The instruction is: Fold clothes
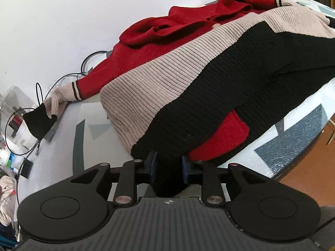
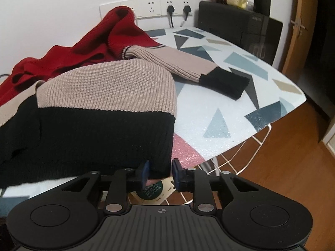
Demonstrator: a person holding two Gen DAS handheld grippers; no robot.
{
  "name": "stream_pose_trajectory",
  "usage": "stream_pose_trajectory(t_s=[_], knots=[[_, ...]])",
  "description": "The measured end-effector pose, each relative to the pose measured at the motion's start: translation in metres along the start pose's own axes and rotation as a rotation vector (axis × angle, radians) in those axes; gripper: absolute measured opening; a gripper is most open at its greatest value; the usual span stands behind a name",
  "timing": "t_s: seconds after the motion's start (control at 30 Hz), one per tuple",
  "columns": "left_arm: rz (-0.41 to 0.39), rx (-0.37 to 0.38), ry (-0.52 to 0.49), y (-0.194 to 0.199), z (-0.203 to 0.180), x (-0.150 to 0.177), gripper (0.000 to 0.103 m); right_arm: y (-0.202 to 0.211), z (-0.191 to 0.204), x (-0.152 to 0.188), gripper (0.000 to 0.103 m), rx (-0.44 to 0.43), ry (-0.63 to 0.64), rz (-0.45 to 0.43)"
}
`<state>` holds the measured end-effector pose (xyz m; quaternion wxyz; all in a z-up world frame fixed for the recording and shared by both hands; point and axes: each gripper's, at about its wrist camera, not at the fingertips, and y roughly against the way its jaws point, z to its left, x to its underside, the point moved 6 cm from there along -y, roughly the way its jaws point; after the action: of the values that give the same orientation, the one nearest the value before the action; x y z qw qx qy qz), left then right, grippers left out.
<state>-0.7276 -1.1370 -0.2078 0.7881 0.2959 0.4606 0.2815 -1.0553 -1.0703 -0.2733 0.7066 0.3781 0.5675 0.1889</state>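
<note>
**Inspector:** White wall point(image 2: 52, 10) behind, patterned table point(image 2: 240, 96) in front. Where does the sweater lie?

**Assistant:** Sweater point(image 1: 188, 87) sprawls across the table ahead of both grippers, red part heaped farthest off against the wall, beige and black bands nearer. Its black hem reaches right up to the fingertips.

**Inspector:** Left gripper?

**Assistant:** Left gripper point(image 1: 169, 166) is narrow, the black hem bunched between its blue pads point(image 1: 152, 165) and pinched there.

**Inspector:** Right gripper?

**Assistant:** Right gripper point(image 2: 160, 172) is narrow too. The hem's corner sits between the pads, touching the left one; a sliver of gap shows at the right pad, so a firm grip is not confirmed.

**Inspector:** Surroundings?

**Assistant:** Ahead and right of the right gripper, one sleeve point(image 2: 188, 67) lies flat, black cuff outward. Beyond it stand a black appliance point(image 2: 240, 27) and wall sockets point(image 2: 159, 8) with two plugs. Far left of the left gripper, the other sleeve's cuff point(image 1: 41, 123) lies among cables point(image 1: 21, 113). A round label point(image 2: 151, 190) shows under the right gripper's fingers.

**Inspector:** Obstructions?

**Assistant:** The lifted beige fold hides the table behind it.
</note>
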Motion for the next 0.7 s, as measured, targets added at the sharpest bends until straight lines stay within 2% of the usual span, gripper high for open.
stream_pose_trajectory(t_s=[0.03, 0.1, 0.23, 0.3, 0.33, 0.37, 0.4, 0.43, 0.53, 0.63, 0.7], knots=[[-0.001, -0.006, 0.001, 0.000, 0.001, 0.000, 0.029, 0.000, -0.001, 0.002, 0.029, 0.000, -0.008, 0.000], [-0.009, -0.035, -0.003, 0.000, 0.002, 0.001, 0.044, 0.000, -0.003, 0.007, 0.037, 0.000, -0.023, 0.000], [-0.006, -0.040, 0.016, -0.004, 0.006, 0.000, 0.046, -0.008, -0.011, 0.006, 0.038, -0.028, -0.140, -0.007], [-0.002, -0.027, 0.044, -0.006, 0.010, 0.000, 0.045, -0.011, -0.010, 0.000, 0.034, -0.033, -0.126, -0.023], [0.001, -0.019, 0.057, -0.007, 0.013, 0.000, 0.044, -0.012, -0.008, -0.003, 0.021, -0.040, -0.113, -0.031], [0.012, -0.010, 0.065, -0.008, 0.014, 0.000, 0.028, -0.012, -0.007, -0.007, 0.014, -0.054, -0.102, -0.036], [0.027, -0.001, 0.071, -0.009, 0.015, 0.001, 0.008, -0.013, -0.006, -0.009, 0.013, -0.059, -0.098, -0.035], [0.043, 0.004, 0.078, -0.009, 0.017, 0.003, 0.009, -0.013, -0.007, -0.012, 0.007, -0.059, -0.101, -0.034], [0.058, 0.006, 0.094, 0.000, 0.027, 0.005, 0.008, -0.008, -0.014, -0.019, 0.006, -0.048, -0.137, -0.055], [0.088, 0.034, 0.148, 0.007, 0.039, 0.012, 0.008, 0.010, -0.027, -0.026, 0.005, 0.010, -0.165, -0.114], [0.107, 0.050, 0.167, 0.010, 0.041, 0.020, 0.008, 0.018, -0.037, -0.026, 0.005, 0.044, -0.190, -0.124]])
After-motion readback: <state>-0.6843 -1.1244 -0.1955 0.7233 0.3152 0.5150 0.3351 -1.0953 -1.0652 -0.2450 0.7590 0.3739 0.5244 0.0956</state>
